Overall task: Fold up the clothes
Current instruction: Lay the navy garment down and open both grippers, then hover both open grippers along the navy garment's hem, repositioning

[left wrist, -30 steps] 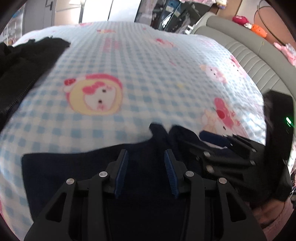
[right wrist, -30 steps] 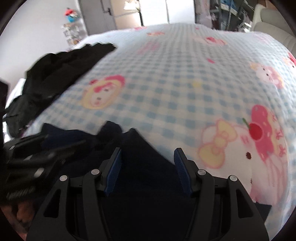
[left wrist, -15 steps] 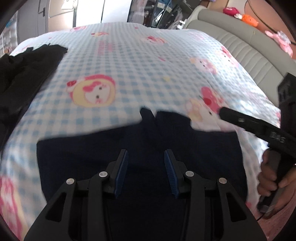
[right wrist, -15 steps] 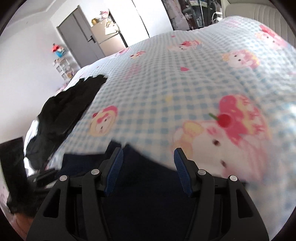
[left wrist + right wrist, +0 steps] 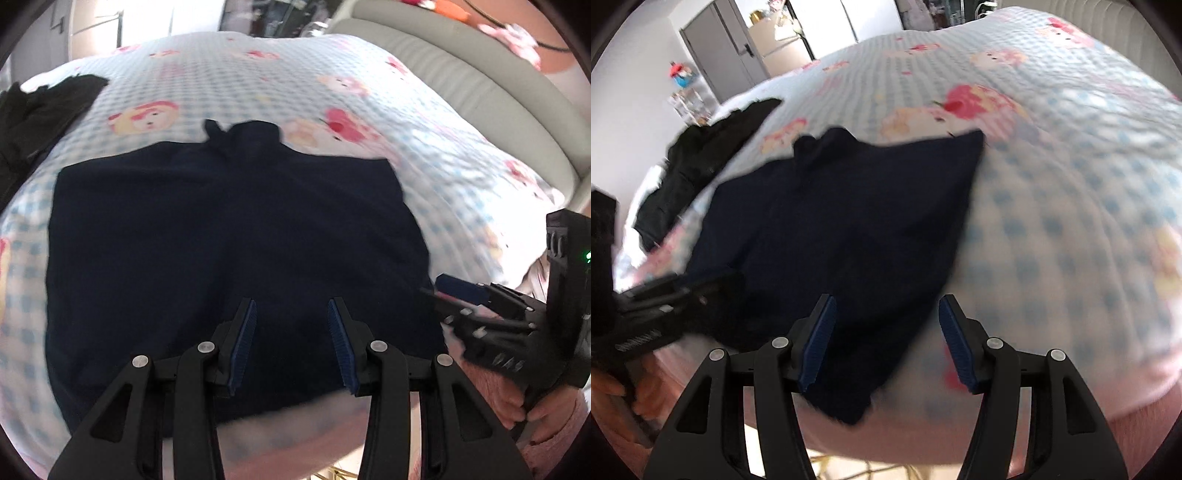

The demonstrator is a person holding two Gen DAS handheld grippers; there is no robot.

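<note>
While both tongs [image 5: 291,343] [image 5: 886,339] are hovering spread and empty, the navy garment [image 5: 229,236] is lying flat near the bed's [image 5: 424,122] front edge, awaiting a fold grasp.

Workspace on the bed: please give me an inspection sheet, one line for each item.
Surface: checked cartoon-print bedspread, bare beyond the clothes.
Job's things: navy garment spread flat near the front edge.
Clutter: black clothes pile at far left.
Grippers: left hand-held gripper and right hand-held gripper both open, holding nothing, above the navy garment's near edge.
Cables: nothing seen.
Surroundings: padded headboard; grey cabinet.
</note>
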